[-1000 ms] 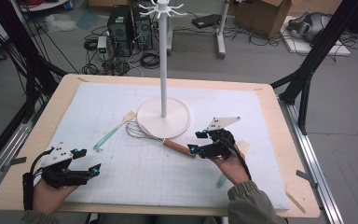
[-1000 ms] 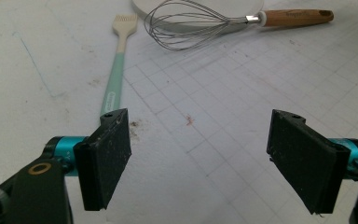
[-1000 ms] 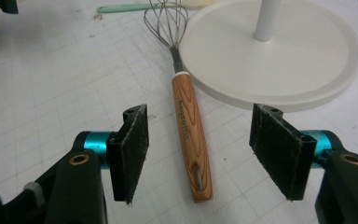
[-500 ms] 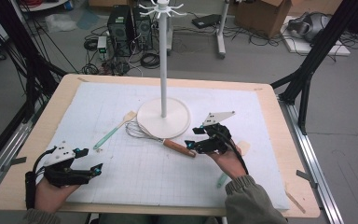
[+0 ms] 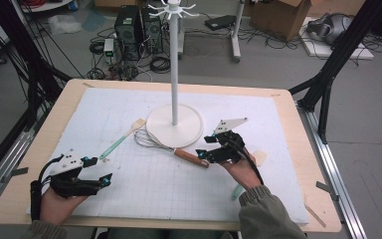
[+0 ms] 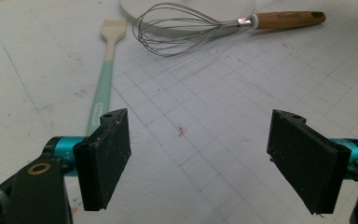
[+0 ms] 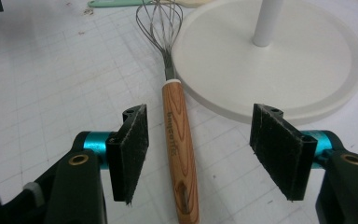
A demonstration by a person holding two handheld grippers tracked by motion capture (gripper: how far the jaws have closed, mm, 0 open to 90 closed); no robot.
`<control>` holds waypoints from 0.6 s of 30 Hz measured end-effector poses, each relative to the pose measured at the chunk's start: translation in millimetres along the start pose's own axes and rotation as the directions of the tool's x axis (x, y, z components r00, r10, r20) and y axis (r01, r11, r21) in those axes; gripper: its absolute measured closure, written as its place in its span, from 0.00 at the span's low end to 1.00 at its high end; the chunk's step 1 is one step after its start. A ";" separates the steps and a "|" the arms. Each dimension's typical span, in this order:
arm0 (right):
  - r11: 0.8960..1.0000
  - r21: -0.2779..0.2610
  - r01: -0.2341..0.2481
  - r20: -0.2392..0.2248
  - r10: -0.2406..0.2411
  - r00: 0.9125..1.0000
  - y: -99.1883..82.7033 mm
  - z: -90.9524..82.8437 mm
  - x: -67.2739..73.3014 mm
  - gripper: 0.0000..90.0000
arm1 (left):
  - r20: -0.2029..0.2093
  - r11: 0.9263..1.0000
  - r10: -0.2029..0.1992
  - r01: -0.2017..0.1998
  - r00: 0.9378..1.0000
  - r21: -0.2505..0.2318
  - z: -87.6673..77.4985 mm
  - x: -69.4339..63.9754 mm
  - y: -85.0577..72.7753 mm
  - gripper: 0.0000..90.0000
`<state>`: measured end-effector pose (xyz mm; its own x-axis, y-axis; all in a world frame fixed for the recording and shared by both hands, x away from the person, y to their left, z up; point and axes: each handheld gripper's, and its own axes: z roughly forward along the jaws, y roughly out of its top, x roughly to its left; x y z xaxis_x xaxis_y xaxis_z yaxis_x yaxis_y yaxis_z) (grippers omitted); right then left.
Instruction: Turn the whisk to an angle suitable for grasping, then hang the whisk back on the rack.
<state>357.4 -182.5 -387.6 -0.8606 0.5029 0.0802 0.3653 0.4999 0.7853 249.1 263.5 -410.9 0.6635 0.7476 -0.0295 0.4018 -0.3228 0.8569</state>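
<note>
A: Right gripper view: right gripper (image 7: 193, 154) jaws apart, whisk (image 7: 179, 140) wooden handle lying between them, pads not touching it.
B: Whisk location?
A: High view: flat on the white mat (image 5: 129, 194), centre, wire head against the near-left edge of the stand base (image 5: 189, 134), handle pointing near-right.
B: Left side?
A: Left gripper (image 6: 200, 163) jaws apart, nothing between, near-left of mat. Brush (image 6: 103, 88) lies just left of the whisk.
</note>
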 end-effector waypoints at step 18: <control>0.998 0.047 0.046 -0.003 -0.046 0.999 16.7 21.2 6.2 0.40 | 0.031 1.000 0.012 -0.012 0.999 0.000 9.3 -1.3 5.2 0.24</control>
<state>365.6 -156.1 -387.0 -0.8775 0.4774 0.0461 0.3419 0.5551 0.7583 256.2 255.4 -411.2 0.6873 0.7255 -0.0355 0.3943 -0.3316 0.8571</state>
